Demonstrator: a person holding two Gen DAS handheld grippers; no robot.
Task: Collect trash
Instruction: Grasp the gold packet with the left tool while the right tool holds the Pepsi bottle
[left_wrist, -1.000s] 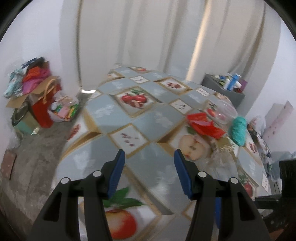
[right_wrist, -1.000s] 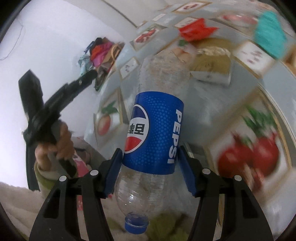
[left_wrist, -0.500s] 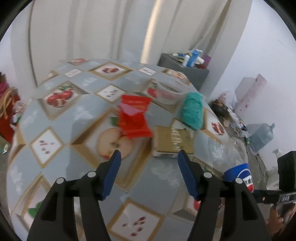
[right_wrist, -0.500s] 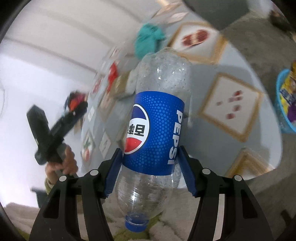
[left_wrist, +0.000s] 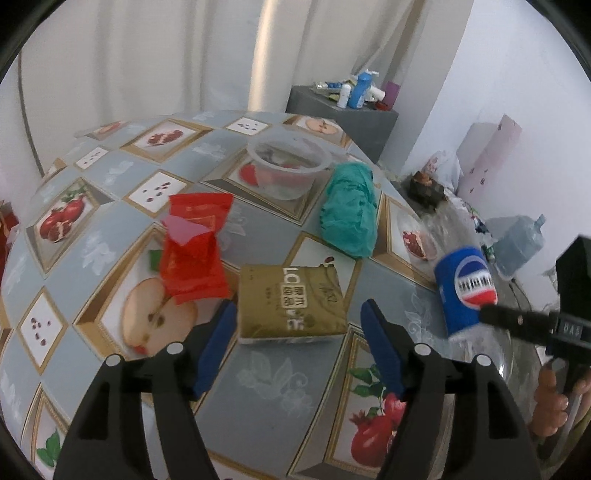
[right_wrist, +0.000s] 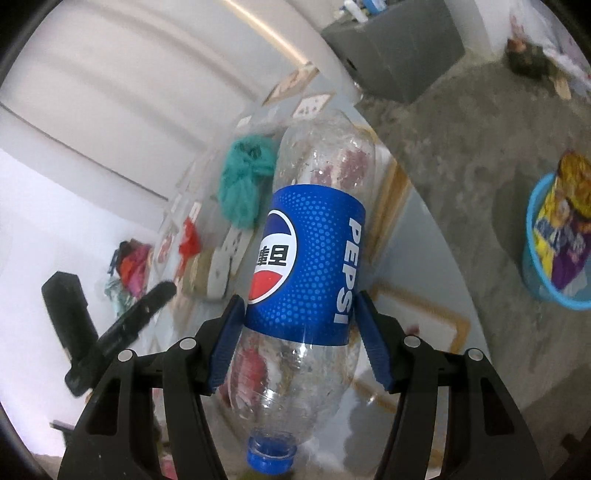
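R claw (right_wrist: 299, 332) clamps Pepsi bottle (right_wrist: 310, 266), cap toward cam. L claw (left_wrist: 295, 332) jaws opening, nothing btwn pads; gold packet (left_wrist: 291, 301) just ahead, red wrapper (left_wrist: 194, 251) ahead-left.

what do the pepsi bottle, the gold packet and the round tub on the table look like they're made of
Pepsi bottle: clear thin plastic; the table pattern shows through it, with a glossy blue film label and a blue plastic cap.
Gold packet: probably soft metallic-printed plastic film; shiny and slightly puffy.
Round tub: translucent, cloudy plastic with a rolled rim; its contents show dimly through the wall.
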